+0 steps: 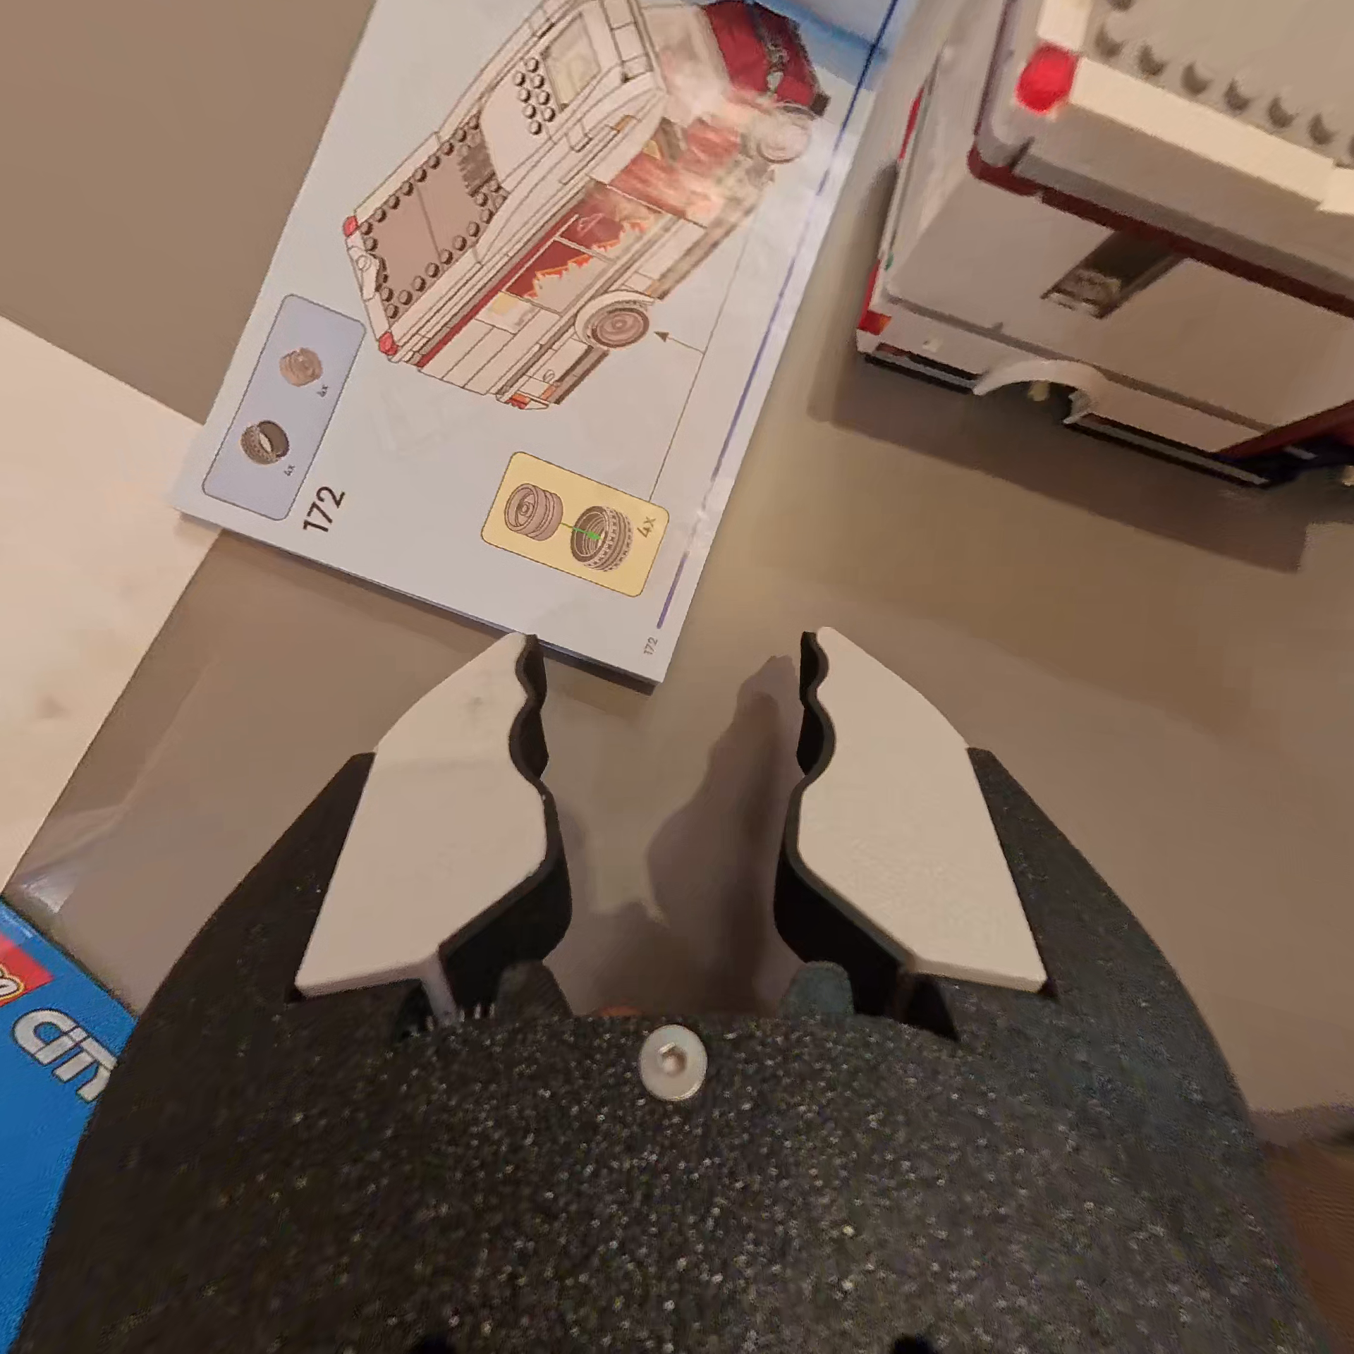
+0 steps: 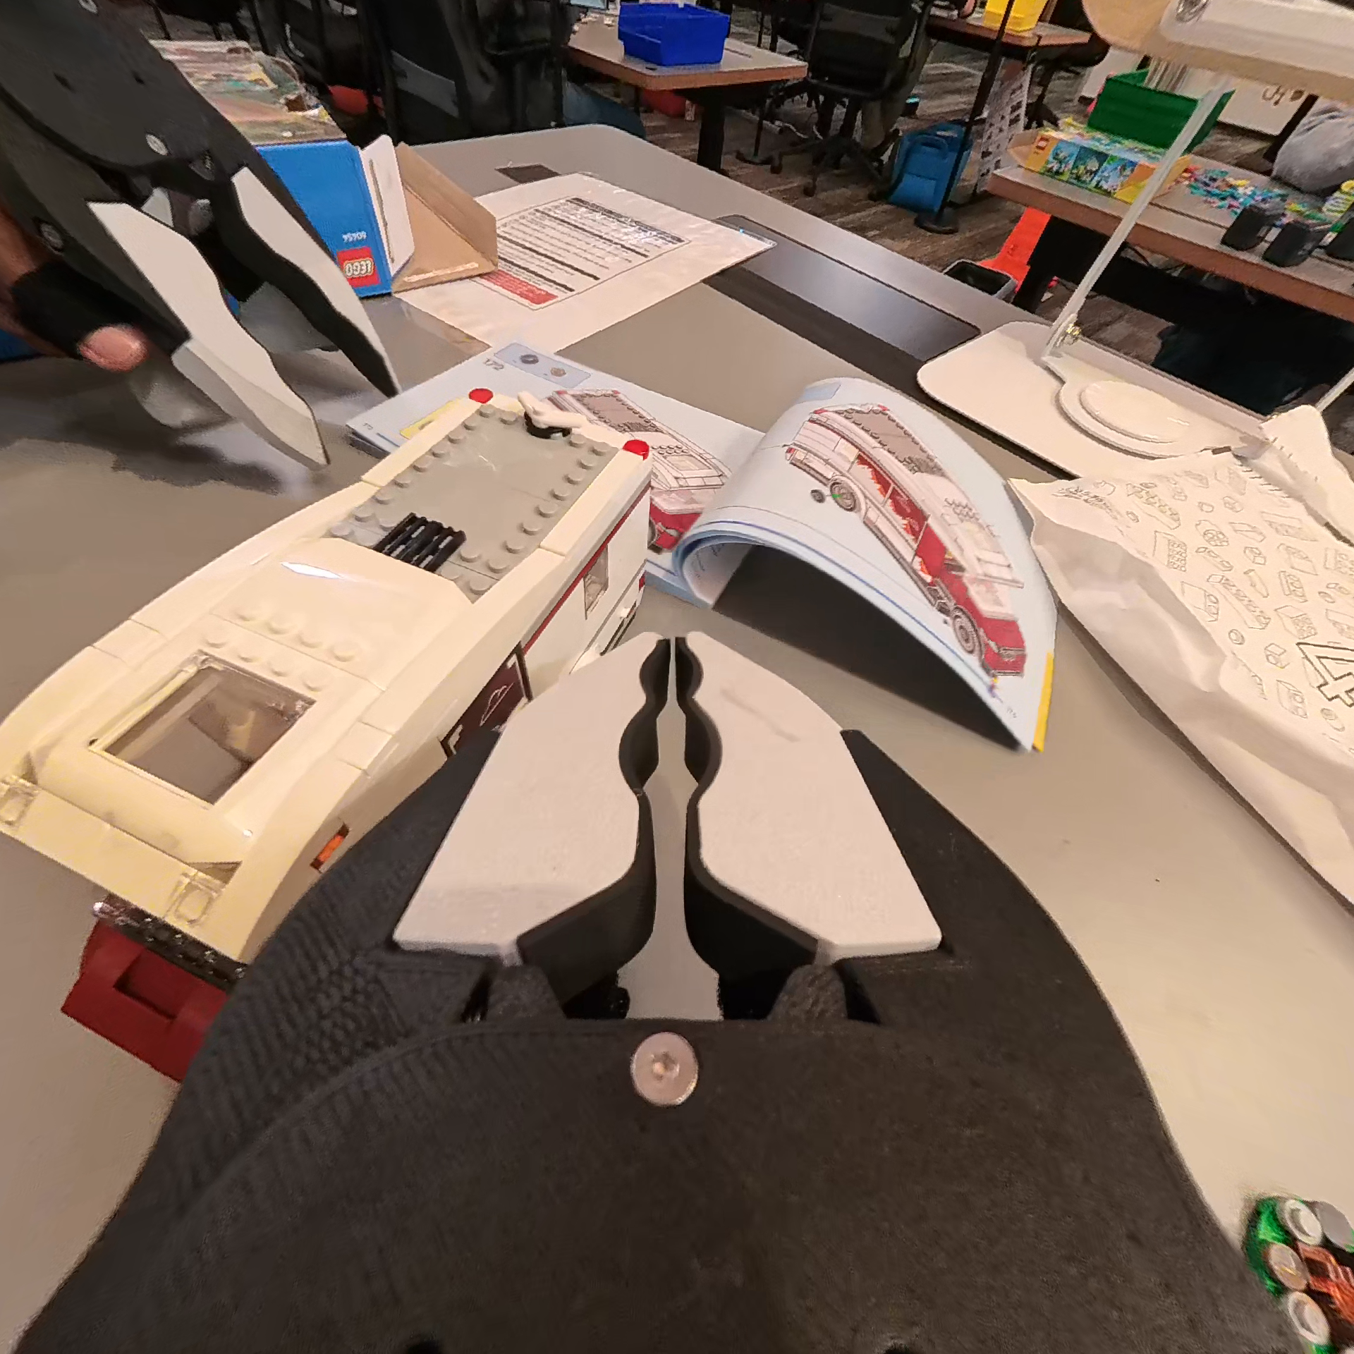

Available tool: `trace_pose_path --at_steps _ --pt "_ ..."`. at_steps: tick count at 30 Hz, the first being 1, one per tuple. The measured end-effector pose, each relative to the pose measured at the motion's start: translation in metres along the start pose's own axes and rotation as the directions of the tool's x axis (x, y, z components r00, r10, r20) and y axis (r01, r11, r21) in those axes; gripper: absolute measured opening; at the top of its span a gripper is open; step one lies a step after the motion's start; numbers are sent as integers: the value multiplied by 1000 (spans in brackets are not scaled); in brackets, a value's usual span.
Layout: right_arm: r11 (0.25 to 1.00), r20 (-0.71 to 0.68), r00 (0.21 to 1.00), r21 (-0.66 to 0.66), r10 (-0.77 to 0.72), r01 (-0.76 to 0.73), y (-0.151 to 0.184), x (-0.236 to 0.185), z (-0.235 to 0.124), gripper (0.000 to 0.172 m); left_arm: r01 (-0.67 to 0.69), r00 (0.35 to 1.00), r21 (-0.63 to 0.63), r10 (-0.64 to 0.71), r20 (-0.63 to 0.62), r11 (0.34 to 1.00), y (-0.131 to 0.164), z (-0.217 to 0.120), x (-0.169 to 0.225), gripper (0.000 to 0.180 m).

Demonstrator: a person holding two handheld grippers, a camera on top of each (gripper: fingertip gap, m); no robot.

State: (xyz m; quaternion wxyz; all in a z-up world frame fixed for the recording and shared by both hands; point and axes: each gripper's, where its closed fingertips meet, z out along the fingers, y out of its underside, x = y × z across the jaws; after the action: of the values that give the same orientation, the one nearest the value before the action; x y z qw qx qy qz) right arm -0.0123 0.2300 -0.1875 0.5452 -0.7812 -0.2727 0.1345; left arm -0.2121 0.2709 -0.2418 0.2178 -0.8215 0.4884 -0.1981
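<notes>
White-tipped left claw [image 1: 674, 645] is hovering wide open and empty just short of the booklet [image 1: 513, 330] corner, while the right claw [image 2: 672, 645] is sitting closed on nothing beside the white brick van [image 2: 330, 623].

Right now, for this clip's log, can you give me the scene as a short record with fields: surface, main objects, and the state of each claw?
surface: grey table
model: white-and-red brick-built van with grey studded roof, no wheels fitted
booklet: open light-blue instruction booklet, one page curling up
box: blue cardboard box
bag: white printed paper bag
lamp: white desk lamp base
left claw: open, empty, above the table near the booklet's corner
right claw: shut, empty, beside the van
</notes>
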Motion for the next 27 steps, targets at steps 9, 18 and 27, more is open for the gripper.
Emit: trace_pose_path --at_steps 9,18,27 --pt "996 -2 998 -49 -70 70 2 3 -1 5 -93 993 130 101 -58 987 -23 -13 22 65" --pt "965 77 979 -173 -187 198 22 -4 10 20 -352 922 9 349 -169 936 -39 39 94 59" --pt "970 253 943 -52 -216 236 -2 -28 -15 8 -470 864 51 471 -176 881 -55 56 126 66"
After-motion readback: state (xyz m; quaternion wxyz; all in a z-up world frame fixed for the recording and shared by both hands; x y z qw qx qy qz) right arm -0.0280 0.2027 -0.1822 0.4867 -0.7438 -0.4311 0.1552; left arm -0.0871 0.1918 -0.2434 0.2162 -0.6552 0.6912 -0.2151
